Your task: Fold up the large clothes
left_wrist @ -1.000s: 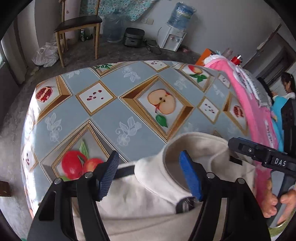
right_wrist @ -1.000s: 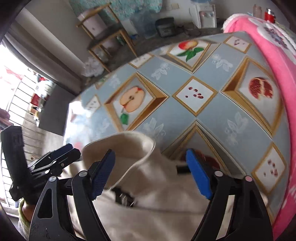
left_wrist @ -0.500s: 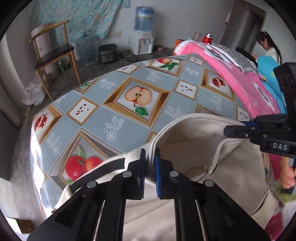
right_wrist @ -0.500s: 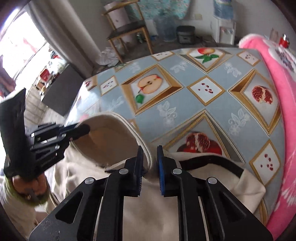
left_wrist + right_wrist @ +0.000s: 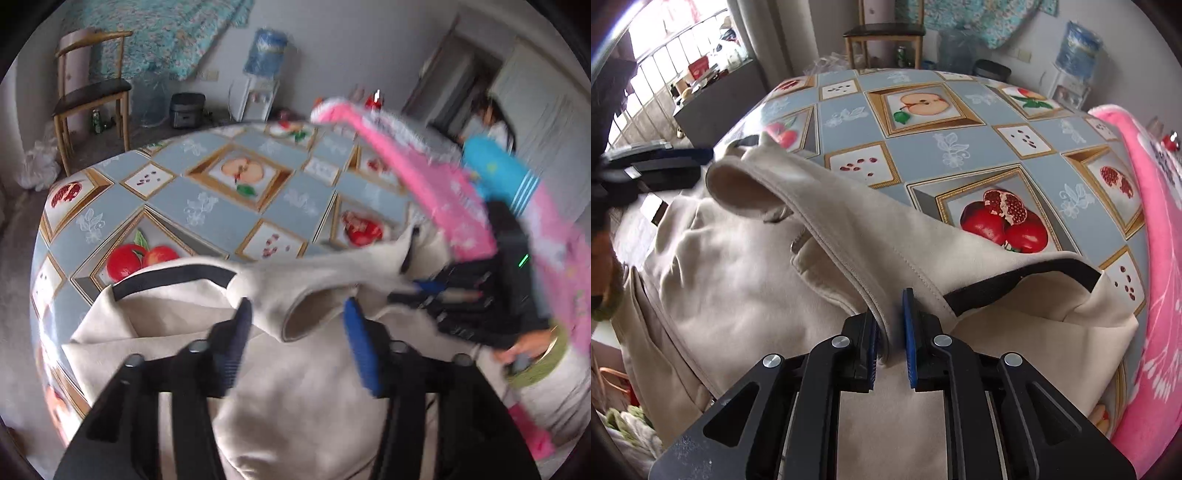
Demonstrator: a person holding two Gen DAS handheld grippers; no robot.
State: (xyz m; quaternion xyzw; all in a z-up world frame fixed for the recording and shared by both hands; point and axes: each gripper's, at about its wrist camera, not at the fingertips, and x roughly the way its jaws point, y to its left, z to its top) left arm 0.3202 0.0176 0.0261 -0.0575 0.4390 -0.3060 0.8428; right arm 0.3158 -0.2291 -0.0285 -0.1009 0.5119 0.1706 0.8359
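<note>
Beyond the fingers, the table (image 5: 960, 122) with its fruit-pattern cloth is bare at the far side, a pink blanket (image 5: 1145, 258) lies along the edge on the right of the right gripper (image 5: 891, 343), and a chair (image 5: 92, 99) and a water dispenser (image 5: 258, 85) stand by the wall. The cream garment (image 5: 757, 280) lies on the near part of the table under both tools; its collar edge runs up between the right gripper's pads, which pinch it as they did half a second ago. The left gripper (image 5: 295, 343), which was clamped on the collar half a second ago, has just been opening, and now its fingers stand spread with a loose fold of the collar between them, not pressed.
</note>
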